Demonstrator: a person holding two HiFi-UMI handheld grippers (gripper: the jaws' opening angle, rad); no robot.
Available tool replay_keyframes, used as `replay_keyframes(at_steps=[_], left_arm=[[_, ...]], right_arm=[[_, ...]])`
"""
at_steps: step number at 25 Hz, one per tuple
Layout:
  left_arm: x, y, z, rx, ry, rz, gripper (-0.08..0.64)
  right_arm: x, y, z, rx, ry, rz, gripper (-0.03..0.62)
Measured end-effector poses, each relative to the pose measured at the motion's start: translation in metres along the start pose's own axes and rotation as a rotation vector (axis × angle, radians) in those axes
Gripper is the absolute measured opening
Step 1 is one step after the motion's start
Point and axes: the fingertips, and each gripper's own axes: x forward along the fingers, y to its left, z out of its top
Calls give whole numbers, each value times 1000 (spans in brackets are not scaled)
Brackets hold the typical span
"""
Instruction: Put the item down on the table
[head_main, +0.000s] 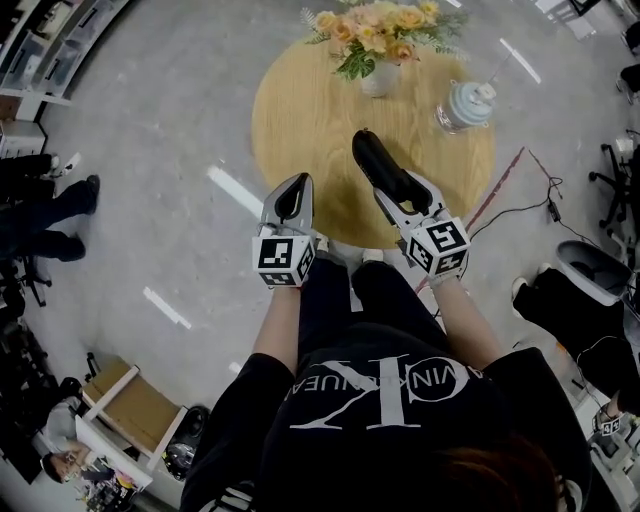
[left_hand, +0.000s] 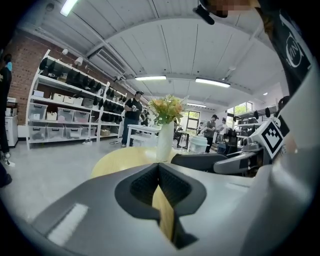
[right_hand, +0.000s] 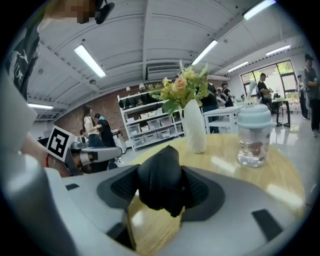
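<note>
Two grippers, one load still held

Both grippers are out in front of the person, at the near edge of a round wooden table (head_main: 300, 110). The right gripper (head_main: 393, 193) has its jaws closed on a black item (head_main: 374, 158), a long dark thing that pokes forward past the jaw tips and over the tabletop. In the right gripper view the item fills the gap between the jaws, with wood grain showing under it. It looks to be held clear of the surface, though from where I stand I cannot say for sure that its far end is off the wood.

The left gripper (head_main: 296, 183) is just beside the right one, near the table's edge. Its jaws are pressed together at the tips with nothing between them.

Farther back on the table a white vase (head_main: 380, 78) of flowers (head_main: 375, 25) stands upright. To its right is a clear jar (head_main: 462, 105) with a pale blue lid, well apart from the item.
</note>
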Motion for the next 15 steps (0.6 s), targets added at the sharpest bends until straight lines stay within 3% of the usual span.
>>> replay_keyframes(at_steps=[15], left_arm=[[20,-7,-18,-11,39,-84,12]], right_arm=[[32,-5,-29,-32,77,-25,256]])
